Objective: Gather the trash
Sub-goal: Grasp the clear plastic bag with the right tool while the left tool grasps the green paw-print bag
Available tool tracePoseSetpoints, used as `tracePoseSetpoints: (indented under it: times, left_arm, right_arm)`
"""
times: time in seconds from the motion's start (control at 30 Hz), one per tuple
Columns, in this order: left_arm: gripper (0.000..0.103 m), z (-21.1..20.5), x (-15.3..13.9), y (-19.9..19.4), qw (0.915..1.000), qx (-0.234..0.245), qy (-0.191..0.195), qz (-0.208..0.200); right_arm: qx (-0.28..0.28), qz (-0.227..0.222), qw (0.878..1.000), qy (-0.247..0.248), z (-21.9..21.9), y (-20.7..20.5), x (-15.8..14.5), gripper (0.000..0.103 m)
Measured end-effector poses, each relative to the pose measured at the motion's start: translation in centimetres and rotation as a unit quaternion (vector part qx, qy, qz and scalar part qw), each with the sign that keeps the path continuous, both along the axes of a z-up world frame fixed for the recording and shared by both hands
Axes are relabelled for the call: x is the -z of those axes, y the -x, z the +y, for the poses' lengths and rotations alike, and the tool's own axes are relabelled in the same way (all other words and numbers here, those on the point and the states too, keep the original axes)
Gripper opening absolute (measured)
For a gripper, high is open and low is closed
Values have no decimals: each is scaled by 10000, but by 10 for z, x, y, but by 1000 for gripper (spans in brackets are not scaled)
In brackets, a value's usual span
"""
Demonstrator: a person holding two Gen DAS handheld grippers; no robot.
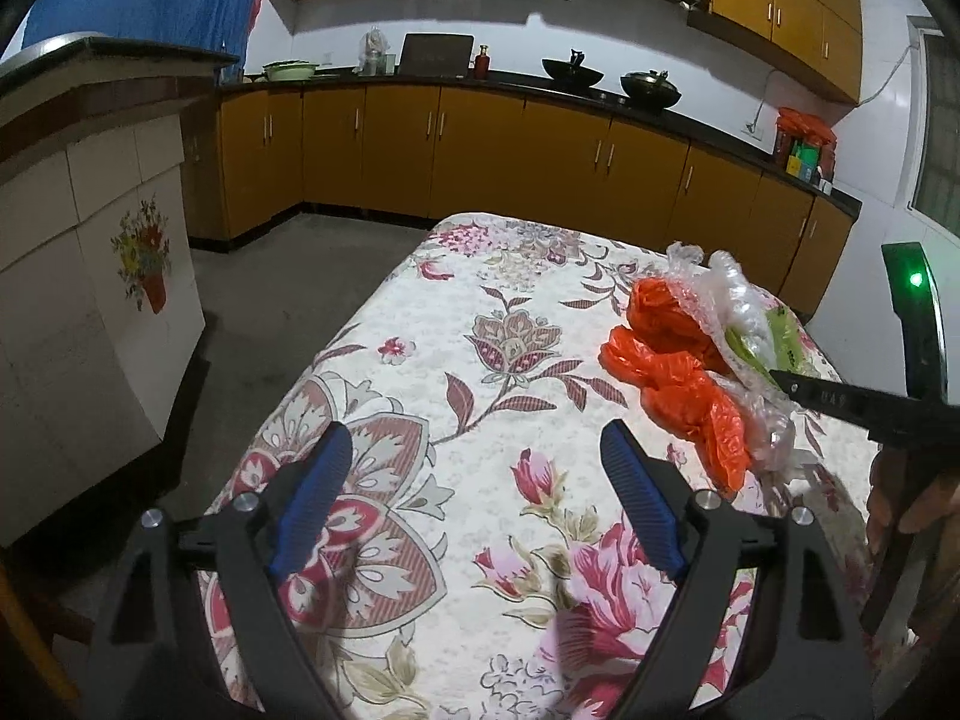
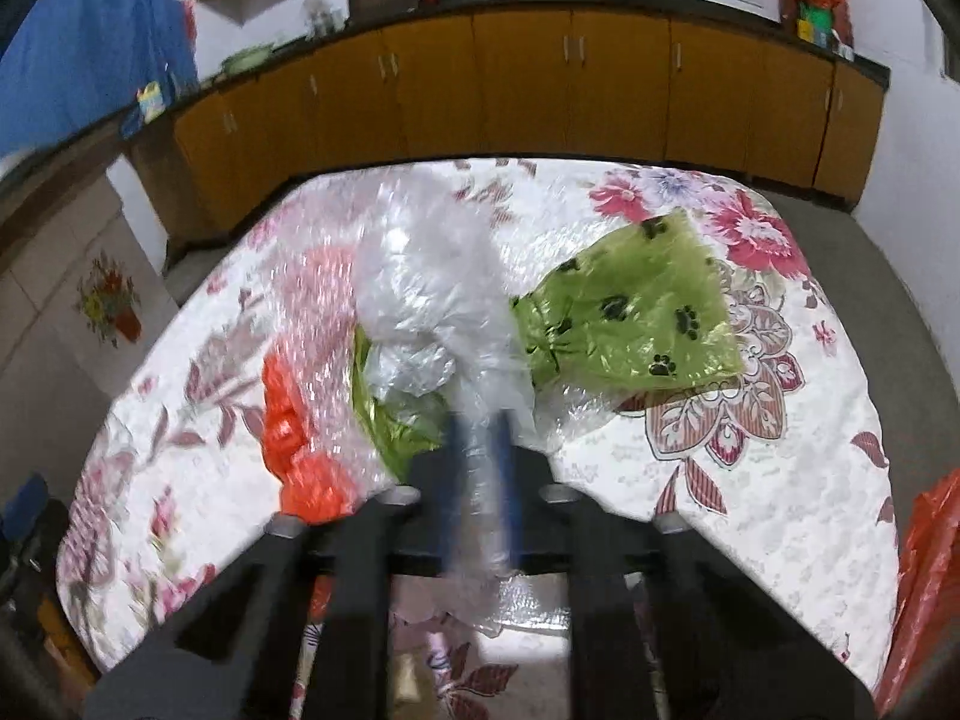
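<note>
Two tools work over a table (image 1: 420, 324) covered with a floral cloth. The left tool (image 1: 474, 450) hangs above the near part of the cloth with its blue-padded fingers (image 1: 315, 504) spread wide and nothing between them. The right tool (image 2: 480, 438) has its blue pads pressed close together on a crumpled clear plastic bag (image 2: 432, 300), a strip of which runs down between the pads and out below them.

The trash lies in one loose heap on the table's right side as the left wrist view shows it: an orange plastic bag (image 1: 678, 372) nearest the left tool, clear bubble wrap (image 1: 714, 282) over and beside it, and a green bag (image 1: 774, 336) on the far side. From the right wrist view, the green bag printed with black paw marks (image 2: 630, 312) lies flat on the cloth just right of the clear bag, while the orange bag (image 2: 294, 426) sits to its left, partly under bubble wrap (image 2: 318, 300). That view is blurred, so edges are hard to separate.

Behind the table runs a row of orange kitchen cabinets (image 1: 480, 150) under a dark countertop carrying two woks (image 1: 573, 71).
</note>
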State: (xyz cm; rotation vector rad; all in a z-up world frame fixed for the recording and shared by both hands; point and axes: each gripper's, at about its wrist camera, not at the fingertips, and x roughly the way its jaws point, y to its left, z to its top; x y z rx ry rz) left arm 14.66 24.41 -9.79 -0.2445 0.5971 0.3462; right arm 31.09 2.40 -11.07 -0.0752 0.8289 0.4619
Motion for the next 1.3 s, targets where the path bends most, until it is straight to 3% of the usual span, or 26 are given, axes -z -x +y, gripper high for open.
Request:
tracePoseSetpoints:
  times: [0.33, 0.6, 0.77, 1.0, 1.3]
  left_arm:
    - [83, -11, -2, -3, 9999, 133, 39, 9]
    - [83, -35, -12, -21, 9984, 564, 89, -11]
    - [81, -59, -25, -55, 9947, 1000, 242, -70]
    - [74, -113, -42, -130, 9840, 1778, -15, 91]
    - [74, -170, -2, -212, 9753, 1969, -472, 884]
  right_arm:
    - [119, -547, 9978, -360, -32, 29, -38, 3]
    - [516, -986, 9926, -485, -76, 49, -63, 3]
    - [876, -1016, 9894, -566, -111, 57, -65, 3]
    - [1331, -970, 9839, -699, -159, 66, -61, 3]
    - [1781, -652, 9778, -897, -214, 66, -36, 3]
